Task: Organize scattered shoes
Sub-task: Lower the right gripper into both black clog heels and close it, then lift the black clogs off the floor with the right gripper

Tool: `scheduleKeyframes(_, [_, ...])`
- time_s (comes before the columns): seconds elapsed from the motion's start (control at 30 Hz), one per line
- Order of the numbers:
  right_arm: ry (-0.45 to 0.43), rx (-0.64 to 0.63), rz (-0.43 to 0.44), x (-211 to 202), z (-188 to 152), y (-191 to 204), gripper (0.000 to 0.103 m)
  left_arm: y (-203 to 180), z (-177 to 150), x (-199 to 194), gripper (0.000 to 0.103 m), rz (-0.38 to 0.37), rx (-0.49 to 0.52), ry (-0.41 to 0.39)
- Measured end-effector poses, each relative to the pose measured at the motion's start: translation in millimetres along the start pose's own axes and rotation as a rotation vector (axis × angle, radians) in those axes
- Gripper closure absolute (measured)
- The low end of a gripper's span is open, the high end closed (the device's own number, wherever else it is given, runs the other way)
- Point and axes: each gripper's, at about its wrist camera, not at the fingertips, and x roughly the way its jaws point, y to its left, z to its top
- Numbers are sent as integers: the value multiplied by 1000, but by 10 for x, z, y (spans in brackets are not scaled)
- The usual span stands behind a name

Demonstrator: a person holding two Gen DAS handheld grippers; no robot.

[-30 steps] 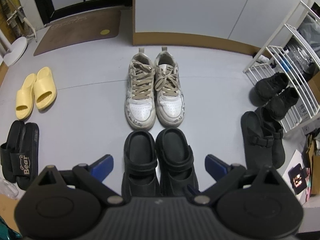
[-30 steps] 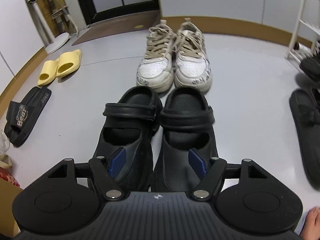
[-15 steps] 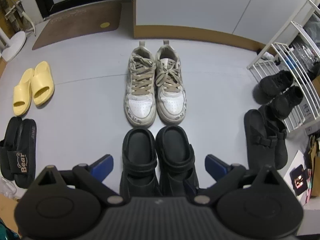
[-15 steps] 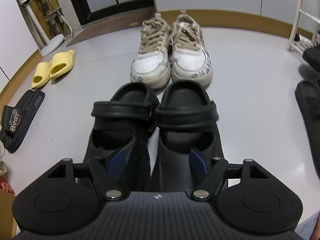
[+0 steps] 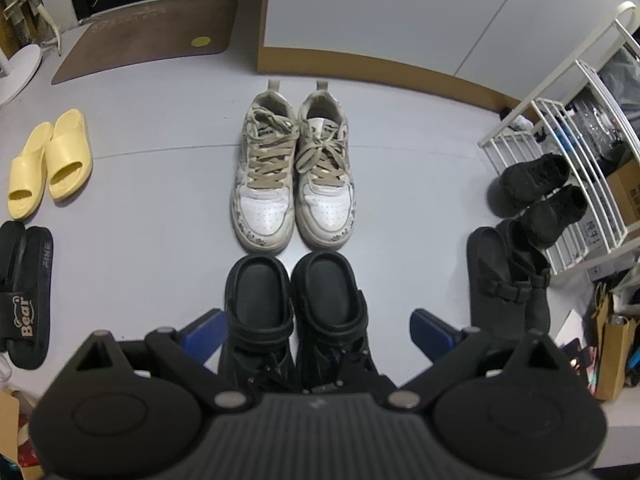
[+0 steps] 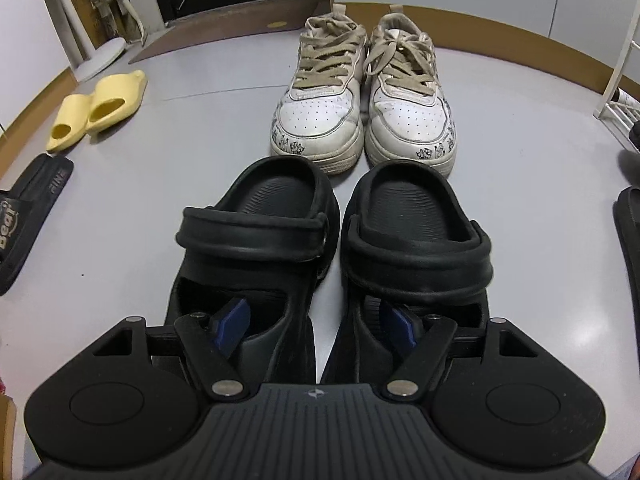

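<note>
Both right fingers (image 6: pixel 234 320) closing inside black clogs (image 6: pixel 332 248); left fingers (image 5: pixel 202 330) wide.

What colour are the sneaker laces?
Beige, on the white sneakers; clearest in the right wrist view.

Since the earlier frames the right gripper (image 6: pixel 316 322) has come down and in toward the pair of black clogs (image 6: pixel 332 240); one blue finger now sits inside each clog's opening, the adjoining inner walls between them. Its jaws are closing. In the left wrist view the clogs lie slightly lower.
</note>
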Motion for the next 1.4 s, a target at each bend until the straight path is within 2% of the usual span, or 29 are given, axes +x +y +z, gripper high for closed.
scheduleKeyframes(0.07, [0, 10, -19, 35, -7, -12, 48, 4, 9, -4, 4, -9, -12, 1])
scheduleKeyframes(0.17, [4, 16, -23, 86, -20, -15, 49, -30, 17, -36, 4, -27, -8, -8])
scheduleKeyframes(0.27, [11, -13, -18, 123, -8, 17, 50, -53, 8, -10, 4, -8, 14, -11])
scheduleKeyframes(0.33, [4, 1, -15, 113, -11, -12, 61, -18, 2, 39, 4, 15, 5, 0])
scheduleKeyframes(0.37, [2, 8, -18, 105, -11, -24, 70, 5, 0, 57, 4, 17, -6, 6])
scheduleKeyframes(0.4, [-1, 28, -29, 81, -19, -57, 72, 23, 2, 67, 4, 17, -15, 10])
scheduleKeyframes(0.53, [10, 37, -30, 51, -44, -66, 73, 50, 27, 99, 4, 9, -46, 20])
scheduleKeyframes(0.73, [10, 82, -40, -23, -128, -160, 73, -89, 61, 124, 4, 6, -14, 13])
scheduleKeyframes(1.03, [-1, 182, -99, -112, -193, -538, 73, -343, 86, 178, 4, -1, 33, 12])
scheduleKeyframes(1.4, [-80, 223, -123, -345, -82, -738, 73, -423, 109, 125, 4, 19, 48, -23])
